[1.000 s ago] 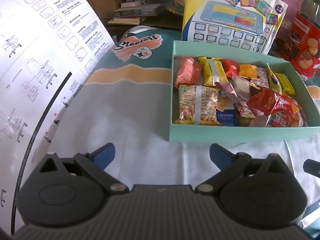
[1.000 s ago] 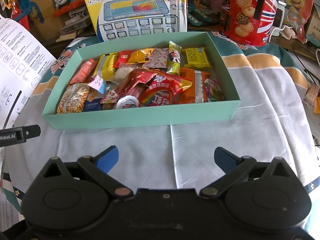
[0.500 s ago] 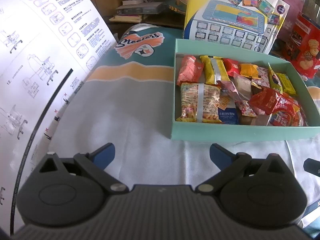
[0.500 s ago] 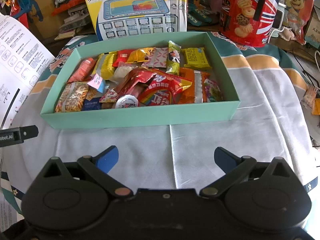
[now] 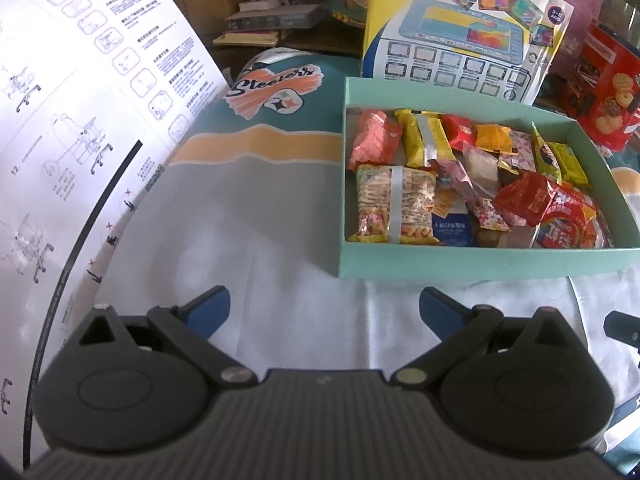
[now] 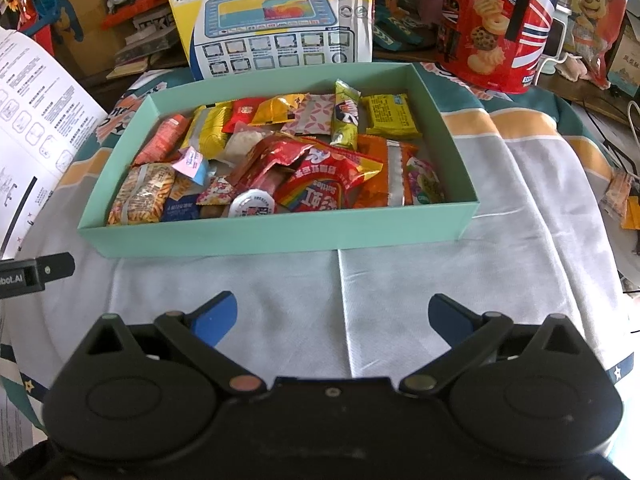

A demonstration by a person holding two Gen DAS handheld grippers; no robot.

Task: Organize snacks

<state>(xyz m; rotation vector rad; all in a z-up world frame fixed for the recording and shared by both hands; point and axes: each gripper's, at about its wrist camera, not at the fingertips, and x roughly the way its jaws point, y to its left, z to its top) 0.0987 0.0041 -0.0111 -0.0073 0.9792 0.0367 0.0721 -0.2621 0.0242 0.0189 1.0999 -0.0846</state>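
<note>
The box [image 6: 280, 236] is seen to be matt mint-green card. The snack packets [image 6: 320, 188] inside it are glossy, crinkled foil and plastic film. The table is covered by a soft, matt cloth [image 6: 420, 280] with creases. The biscuit tin [image 6: 496, 24] looks like shiny printed metal. The instruction sheet [image 5: 80, 120] is smooth white paper.

Surface covered by a cloth [image 6: 420, 280], pale grey in the middle with orange and teal bands toward the far edge, a team logo [image 5: 276, 92] printed at the far left. Mint-green box [image 6: 280, 236] full of snack packets sitting flat on it. Large instruction sheet [image 5: 80, 120] overlapping the left side. Two small packets [image 6: 622, 204] at the far right edge.
</note>
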